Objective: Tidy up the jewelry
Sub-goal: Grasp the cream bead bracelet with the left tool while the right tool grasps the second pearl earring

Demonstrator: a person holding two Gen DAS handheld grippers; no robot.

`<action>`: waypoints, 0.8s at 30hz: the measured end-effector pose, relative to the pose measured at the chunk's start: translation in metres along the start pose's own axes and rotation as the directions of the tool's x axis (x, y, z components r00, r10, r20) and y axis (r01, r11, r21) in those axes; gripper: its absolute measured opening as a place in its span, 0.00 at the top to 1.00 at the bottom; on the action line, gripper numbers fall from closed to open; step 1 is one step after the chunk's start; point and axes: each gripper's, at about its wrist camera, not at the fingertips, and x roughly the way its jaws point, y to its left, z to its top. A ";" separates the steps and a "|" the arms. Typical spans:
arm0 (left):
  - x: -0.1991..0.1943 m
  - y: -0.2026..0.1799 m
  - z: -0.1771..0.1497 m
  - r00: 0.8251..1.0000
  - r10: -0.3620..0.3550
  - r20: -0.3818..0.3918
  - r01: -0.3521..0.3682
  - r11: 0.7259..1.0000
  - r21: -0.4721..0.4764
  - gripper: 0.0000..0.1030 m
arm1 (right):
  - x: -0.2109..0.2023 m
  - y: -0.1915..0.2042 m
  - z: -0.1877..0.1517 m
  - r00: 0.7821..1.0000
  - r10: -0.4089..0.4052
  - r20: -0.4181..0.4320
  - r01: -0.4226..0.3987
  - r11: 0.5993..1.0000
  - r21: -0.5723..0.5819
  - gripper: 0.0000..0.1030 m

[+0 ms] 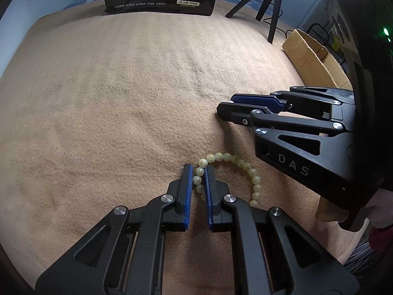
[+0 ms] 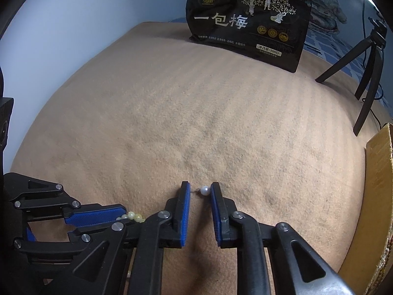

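Note:
A pale green bead bracelet (image 1: 248, 167) lies on the tan blanket (image 1: 122, 98). My left gripper (image 1: 198, 169) straddles the bracelet's left side, with a few beads between its blue pads, which stand slightly apart from them. A few beads show in the right wrist view (image 2: 133, 215) beside the left gripper (image 2: 122, 217). A white pearl earring (image 2: 204, 190) with a small metal hook lies between the fingertips of my right gripper (image 2: 200, 188), whose jaws are open around it. The right gripper also shows in the left wrist view (image 1: 224, 104), beyond the bracelet.
A black snack bag (image 2: 248, 22) stands at the far edge of the blanket. A black tripod (image 2: 368, 71) stands at the far right. A cardboard box (image 1: 316, 59) sits at the right edge, also in the right wrist view (image 2: 378, 184).

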 end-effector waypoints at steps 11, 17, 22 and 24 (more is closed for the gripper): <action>-0.016 -0.001 -0.001 0.999 -0.009 0.035 0.009 1.000 -0.003 0.95 | -0.028 0.000 -0.003 0.999 -0.019 0.041 0.019 1.000 0.001 0.86; -0.025 -0.007 -0.001 0.998 -0.009 0.062 0.008 1.000 0.005 0.95 | -0.046 -0.002 -0.005 0.998 -0.034 0.059 0.034 0.999 -0.001 0.86; -0.035 -0.014 0.001 0.995 -0.011 0.097 0.010 1.000 0.011 0.95 | -0.063 -0.005 -0.009 0.996 -0.044 0.080 0.044 0.999 0.008 0.86; -0.040 -0.019 0.003 0.993 -0.013 0.115 0.011 1.000 0.022 0.95 | -0.068 -0.007 -0.009 0.995 -0.045 0.088 0.044 0.999 0.013 0.86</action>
